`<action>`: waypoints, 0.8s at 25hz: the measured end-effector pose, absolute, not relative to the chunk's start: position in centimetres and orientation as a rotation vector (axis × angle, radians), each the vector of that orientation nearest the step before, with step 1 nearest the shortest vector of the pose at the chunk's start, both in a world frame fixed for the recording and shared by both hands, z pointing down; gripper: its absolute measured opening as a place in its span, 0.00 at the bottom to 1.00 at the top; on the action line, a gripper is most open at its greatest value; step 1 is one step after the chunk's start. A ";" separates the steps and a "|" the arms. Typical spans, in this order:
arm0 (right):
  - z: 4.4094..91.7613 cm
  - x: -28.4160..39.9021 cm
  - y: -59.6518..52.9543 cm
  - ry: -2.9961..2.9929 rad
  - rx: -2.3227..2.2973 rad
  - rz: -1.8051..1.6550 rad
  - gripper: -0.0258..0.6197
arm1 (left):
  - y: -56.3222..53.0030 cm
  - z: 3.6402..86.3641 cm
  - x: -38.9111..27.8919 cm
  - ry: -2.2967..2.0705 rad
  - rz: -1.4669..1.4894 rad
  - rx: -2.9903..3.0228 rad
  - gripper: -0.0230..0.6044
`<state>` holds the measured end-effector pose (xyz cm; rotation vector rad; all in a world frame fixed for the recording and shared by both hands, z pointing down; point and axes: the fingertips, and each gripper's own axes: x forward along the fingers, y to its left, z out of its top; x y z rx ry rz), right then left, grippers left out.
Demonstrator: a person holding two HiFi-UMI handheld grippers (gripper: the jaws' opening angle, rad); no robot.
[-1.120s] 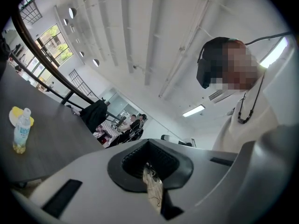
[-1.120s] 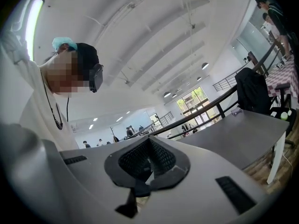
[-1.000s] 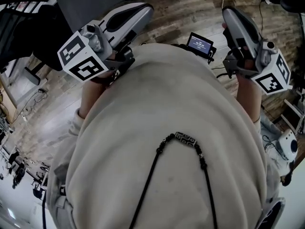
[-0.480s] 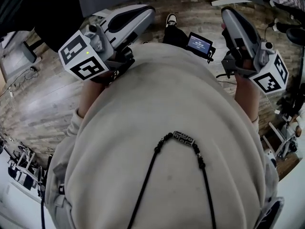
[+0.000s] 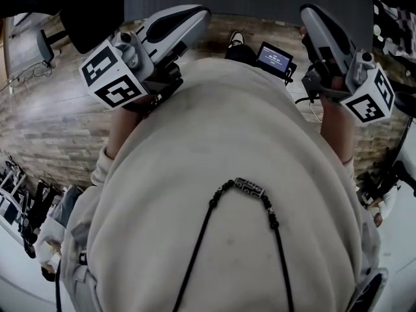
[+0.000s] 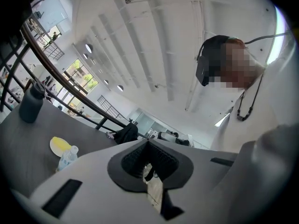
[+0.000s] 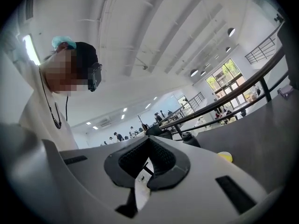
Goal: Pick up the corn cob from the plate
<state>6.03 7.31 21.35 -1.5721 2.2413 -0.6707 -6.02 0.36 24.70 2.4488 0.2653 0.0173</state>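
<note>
Bottle (image 6: 68, 157) nr plate (image 6: 60, 145): left gripper view.

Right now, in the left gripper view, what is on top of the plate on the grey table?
Something yellow, probably the corn cob, lies on the plate. A clear bottle covers the plate's near edge.

No legible text anywhere; small screen (image 5: 273, 58) lettering too blurred.
</note>
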 end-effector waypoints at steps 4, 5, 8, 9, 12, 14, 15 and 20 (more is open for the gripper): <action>22.1 11.6 4.4 2.279 -1.507 -0.714 0.07 | -2.2 24.9 -0.5 0.193 0.022 2.455 0.04; 22.1 12.0 4.2 2.283 -1.493 -0.720 0.07 | -2.2 24.8 -0.2 0.182 0.026 2.460 0.04; 22.3 12.4 4.3 2.303 -1.451 -0.723 0.07 | -1.5 24.8 0.0 0.147 0.045 2.467 0.04; 22.5 12.7 4.3 2.303 -1.436 -0.728 0.07 | -1.3 24.9 0.1 0.135 0.055 2.467 0.04; 23.1 14.2 4.4 2.285 -1.400 -0.743 0.07 | -0.8 24.9 1.3 0.114 0.087 2.469 0.04; 23.5 15.6 4.7 2.272 -1.386 -0.753 0.07 | -0.4 24.8 2.7 0.109 0.101 2.471 0.04; 23.8 16.5 4.9 2.263 -1.381 -0.760 0.07 | -0.2 24.9 3.4 0.107 0.109 2.470 0.04; 25.3 19.1 5.7 2.217 -1.375 -0.780 0.07 | 0.7 25.0 5.1 0.093 0.159 2.467 0.04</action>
